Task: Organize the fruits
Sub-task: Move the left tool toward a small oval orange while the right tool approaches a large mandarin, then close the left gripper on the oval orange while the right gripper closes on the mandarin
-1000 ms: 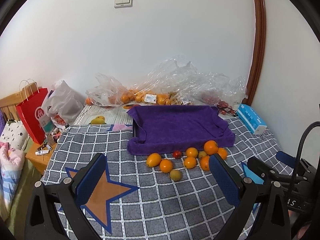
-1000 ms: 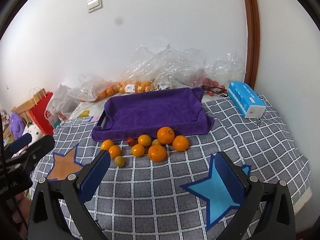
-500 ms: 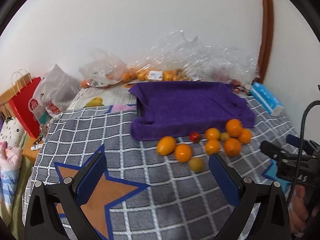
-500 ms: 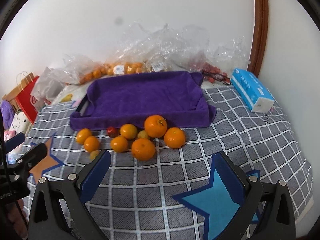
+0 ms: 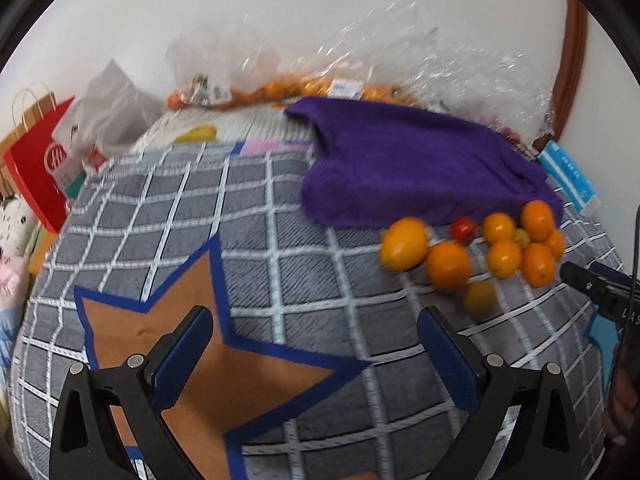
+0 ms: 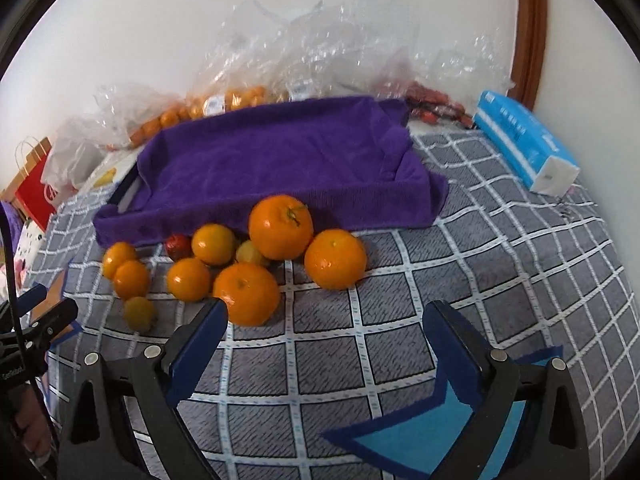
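Several oranges (image 6: 281, 232) lie in a cluster on the grey checked cloth, with a small red fruit (image 6: 178, 245) and small yellow fruits (image 6: 139, 313). They sit just in front of a tray draped in a purple towel (image 6: 280, 168). My right gripper (image 6: 326, 334) is open and empty, close over the cloth, its left finger beside the nearest orange (image 6: 246, 293). My left gripper (image 5: 314, 344) is open and empty above the orange star patch (image 5: 208, 360). From there the fruit cluster (image 5: 448, 265) lies to the right and the towel tray (image 5: 420, 172) beyond it.
Clear plastic bags of oranges (image 6: 224, 104) lie against the wall behind the tray. A blue tissue pack (image 6: 524, 140) lies at the right. A red paper bag (image 5: 38, 160) and a white plastic bag (image 5: 108, 108) stand at the left edge.
Both grippers have moved down and forward toward the cloth. The fruits look larger in the right wrist view. The left wrist view has swung left, so the fruits sit further right.
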Demonstrator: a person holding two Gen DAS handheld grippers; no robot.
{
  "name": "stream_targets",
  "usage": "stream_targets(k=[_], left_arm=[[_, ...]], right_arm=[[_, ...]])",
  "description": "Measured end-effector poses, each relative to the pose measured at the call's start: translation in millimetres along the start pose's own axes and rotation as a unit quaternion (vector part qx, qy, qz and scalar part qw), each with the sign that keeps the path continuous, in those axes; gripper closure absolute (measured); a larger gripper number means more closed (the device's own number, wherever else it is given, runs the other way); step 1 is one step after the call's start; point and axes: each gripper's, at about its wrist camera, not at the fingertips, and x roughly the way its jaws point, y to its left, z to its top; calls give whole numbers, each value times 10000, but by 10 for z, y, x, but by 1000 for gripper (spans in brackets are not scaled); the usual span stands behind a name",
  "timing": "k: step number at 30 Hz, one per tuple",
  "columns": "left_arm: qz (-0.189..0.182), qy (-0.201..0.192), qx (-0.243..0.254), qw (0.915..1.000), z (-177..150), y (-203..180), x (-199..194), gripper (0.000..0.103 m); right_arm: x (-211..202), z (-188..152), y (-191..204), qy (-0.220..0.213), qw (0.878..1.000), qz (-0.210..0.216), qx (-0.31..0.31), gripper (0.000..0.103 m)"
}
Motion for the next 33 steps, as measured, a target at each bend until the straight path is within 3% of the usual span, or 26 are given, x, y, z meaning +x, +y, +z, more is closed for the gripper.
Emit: stream_targets(k=[3,6,10,14,17,19,21,25,27,29,33], left_arm=[[-63,144,-155,9998,-40,99,74,4],[-163,-22,-319,9994,-36,138,26,4],[-86,65,-315,9994,-31,132,62,4],[61,103,-228,9997,-34,106,74,8],[29,103,-216,9997,-41,110,70,10],[-76,61,-191,9998,-40,105,55,14],[-144,19,-172,9997,-41,94,37,24],[-308,86,-71,9995,0,11,55,31],[-447,171,-106,9988,63,-37,77,39],[-728,173,-314,9967,157,-54,79,40],[-980,114,-547,9936,337,-101,147,44]], right_arm=[[70,-19,-20,52,10000,11,-20,10],[87,-34,-50,10,10000,84,0,10],[98,-9,-59,3,10000,-12,-61,11],[81,28,-56,-139,9993,-244,-249,20],[105,69,-80,-151,9994,-166,-263,25],[166,97,-90,-120,9996,-17,-261,26],[254,132,-80,-56,9994,-22,-327,34],[409,170,-65,60,9992,62,-393,46],[438,170,-66,58,9991,49,-429,50],[411,162,-52,16,9987,148,-489,61],[331,83,-52,-59,9982,100,-596,62]])
